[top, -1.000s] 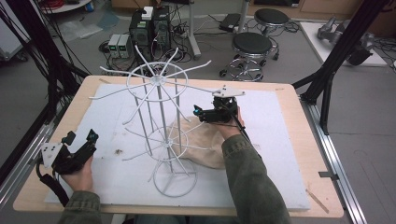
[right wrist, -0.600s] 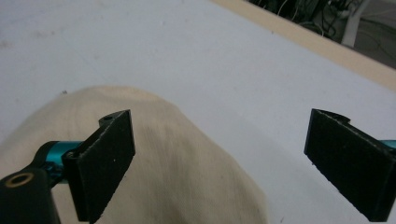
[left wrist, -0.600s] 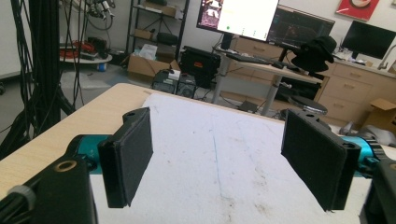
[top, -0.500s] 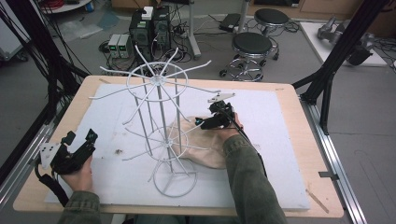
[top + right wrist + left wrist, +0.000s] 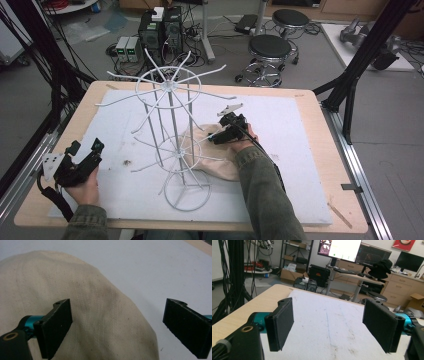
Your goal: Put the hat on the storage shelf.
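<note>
Right gripper (image 5: 216, 138) sat low over the cream cloth cap (image 5: 212, 159), jaws spread wide and clamped on nothing. In the right gripper view (image 5: 117, 330) one jaw hung over the cap's (image 5: 75, 315) crown, the other over bare white mat (image 5: 155, 270) just beside the cap's edge. Whether the jaws touched the fabric couldn't be told.

The cap lay flat on the white mat (image 5: 295, 130) near the table's middle, just right of the white wire display rack (image 5: 172, 140), its left side behind the rack's lower prongs in the high view. The rack stood upright on its ring base.

Left gripper (image 5: 86, 151) rested at the left front of the wooden table (image 5: 320, 100), well apart from rack and cap. Its jaws were wide apart and empty, with stained mat (image 5: 327, 325) between them in the left gripper view (image 5: 337, 327).
</note>
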